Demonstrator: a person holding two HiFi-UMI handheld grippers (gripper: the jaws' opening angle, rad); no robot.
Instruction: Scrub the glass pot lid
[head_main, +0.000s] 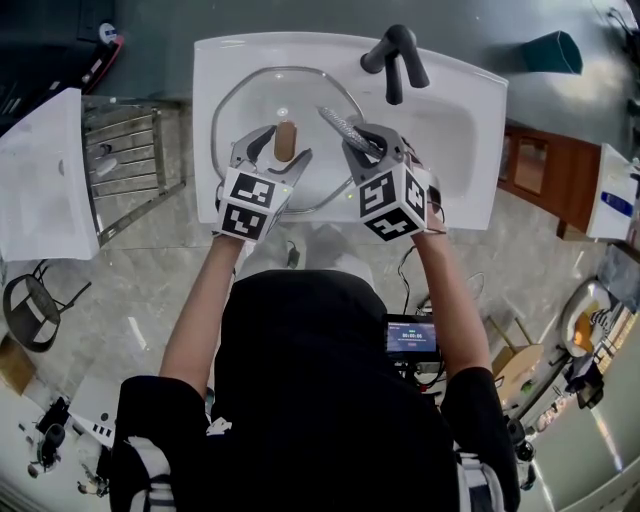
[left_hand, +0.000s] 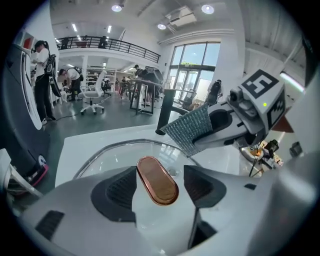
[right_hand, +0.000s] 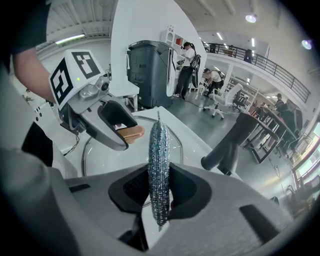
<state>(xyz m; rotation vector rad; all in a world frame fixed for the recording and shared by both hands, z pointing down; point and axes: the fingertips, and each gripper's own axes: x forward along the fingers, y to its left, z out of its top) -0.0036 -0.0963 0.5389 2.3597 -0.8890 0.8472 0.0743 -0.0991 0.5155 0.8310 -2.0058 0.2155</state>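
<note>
Straight down onto a white rectangular ceramic sink (head_main: 455, 120), with a black curved tap (head_main: 395, 58) at the far edge. In the left part of the bowl, a round clear glass pot lid (head_main: 245, 95), lying dome up, its copper-brown oval handle (head_main: 285, 141) standing at the middle. Now the left gripper (left_hand: 160, 186), right over that handle: jaws spread wide, a dark ribbed pad (left_hand: 121, 187) on each side, the handle in between with no squeeze on it at all. Over to the right gripper (right_hand: 159, 189), just beside its partner on the right and clamped tight on a silvery glittering mesh scouring pad (right_hand: 159, 155). Pinched edge-on between the pads, sticking well out past the fingertips and reaching over the lid's right half. Seen from the left gripper view as a flat sparkling sheet hanging just above the glass rim. Contact between scourer tip and glass: impossible to call from here. Both tools pitched steeply downward, side by side, black-and-white marker cubes turned back towards the person's black top, bare forearms trailing behind. Off to the left of the sink, a shiny steel wire rack (head_main: 125, 165). Beyond the basin in both gripper views, a big bright hall with desks, office chairs and a railed upper gallery
</note>
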